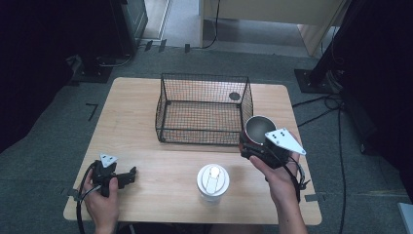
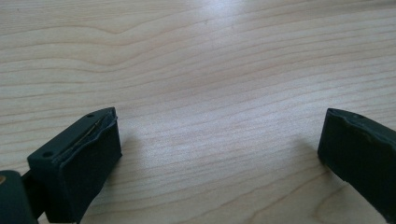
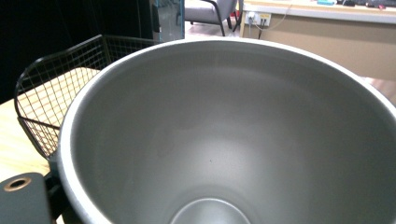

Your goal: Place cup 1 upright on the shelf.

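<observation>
A grey metal cup hangs just off the right front corner of the black wire basket, mouth up, with my right gripper shut on it. In the right gripper view the cup's bare inside looms close, with the basket to its left. A white lidded cup stands near the table's front edge, in the middle. My left gripper rests low at the front left, open. Its jaws stand wide apart over bare wood with nothing between them.
The wooden table carries the basket at its back middle; nothing lies inside the basket. A small dark round hole shows in the tabletop behind the basket. Cables and dark stands lie on the floor around the table.
</observation>
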`<state>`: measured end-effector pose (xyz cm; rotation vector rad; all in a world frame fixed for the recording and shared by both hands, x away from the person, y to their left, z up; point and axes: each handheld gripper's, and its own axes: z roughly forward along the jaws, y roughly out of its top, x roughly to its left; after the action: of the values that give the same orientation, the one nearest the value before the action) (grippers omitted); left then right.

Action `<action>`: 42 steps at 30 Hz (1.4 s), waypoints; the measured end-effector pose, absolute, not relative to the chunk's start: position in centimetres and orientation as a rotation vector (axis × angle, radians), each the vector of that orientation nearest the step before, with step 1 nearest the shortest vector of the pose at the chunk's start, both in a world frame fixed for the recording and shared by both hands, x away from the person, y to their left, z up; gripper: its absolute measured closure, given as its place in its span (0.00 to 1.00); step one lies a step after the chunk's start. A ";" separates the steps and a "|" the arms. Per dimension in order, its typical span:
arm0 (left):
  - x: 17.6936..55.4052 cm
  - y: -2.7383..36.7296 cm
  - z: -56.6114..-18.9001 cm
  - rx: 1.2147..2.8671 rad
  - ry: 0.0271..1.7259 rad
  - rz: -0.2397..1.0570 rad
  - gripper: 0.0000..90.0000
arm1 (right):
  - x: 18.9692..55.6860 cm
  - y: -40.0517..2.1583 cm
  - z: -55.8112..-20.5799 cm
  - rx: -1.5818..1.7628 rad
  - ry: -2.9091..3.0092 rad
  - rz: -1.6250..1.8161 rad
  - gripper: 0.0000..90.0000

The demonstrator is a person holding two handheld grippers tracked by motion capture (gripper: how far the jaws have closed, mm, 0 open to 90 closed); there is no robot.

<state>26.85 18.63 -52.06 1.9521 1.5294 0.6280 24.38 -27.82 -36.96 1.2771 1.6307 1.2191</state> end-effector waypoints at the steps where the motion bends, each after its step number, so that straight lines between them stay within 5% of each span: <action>1: 26.9 18.6 -52.1 1.948 1.529 0.630 0.00 | 24.6 -27.5 -36.5 1.264 1.632 1.220 0.08; 42: 26.9 18.6 -52.1 1.949 1.529 0.629 0.00 | 31.6 -21.3 -33.4 1.141 1.590 1.402 0.08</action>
<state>26.86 18.63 -52.07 1.9490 1.5289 0.6290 31.58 -21.34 -33.36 1.1405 1.5898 1.4017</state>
